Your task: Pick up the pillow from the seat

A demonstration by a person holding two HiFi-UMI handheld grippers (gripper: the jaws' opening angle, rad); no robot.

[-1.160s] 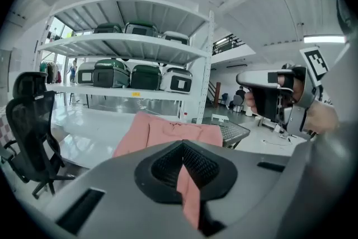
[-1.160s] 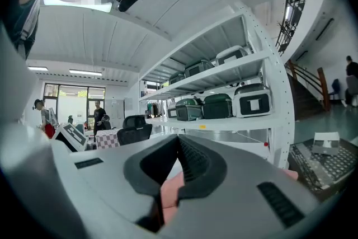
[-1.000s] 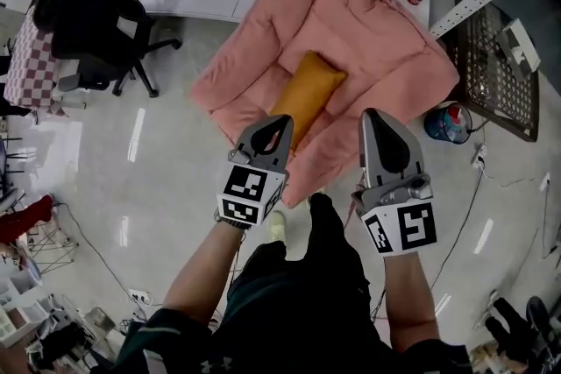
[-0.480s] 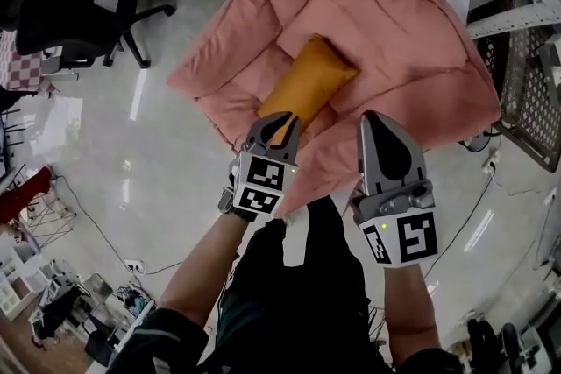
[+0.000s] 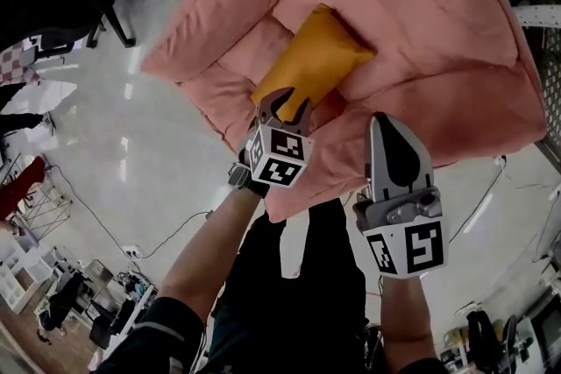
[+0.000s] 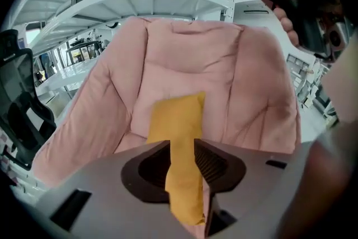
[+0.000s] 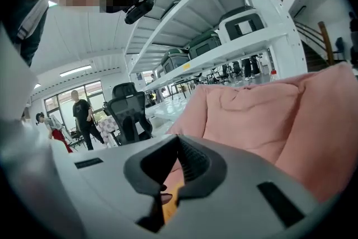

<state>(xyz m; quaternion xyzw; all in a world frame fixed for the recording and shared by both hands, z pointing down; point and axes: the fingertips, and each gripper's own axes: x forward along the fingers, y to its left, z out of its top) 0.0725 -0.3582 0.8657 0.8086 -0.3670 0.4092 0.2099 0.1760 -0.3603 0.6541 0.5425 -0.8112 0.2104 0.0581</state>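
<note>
The pink padded seat (image 5: 438, 57) fills the upper centre and right of the head view. Its cushions fold into a hollow that cradles the orange pillow (image 5: 316, 61), which lies slantwise in the middle with its near end toward frame centre. The left gripper (image 5: 282, 107) sits just at that near end, its jaws opening and lined up so the pillow shows in the gap. The pads do not press it yet, so this looks like readying a grasp. The right gripper (image 5: 383, 120), at lower right, hangs over the seat's front edge with its jaws closed on nothing, likely in reserve.
</note>
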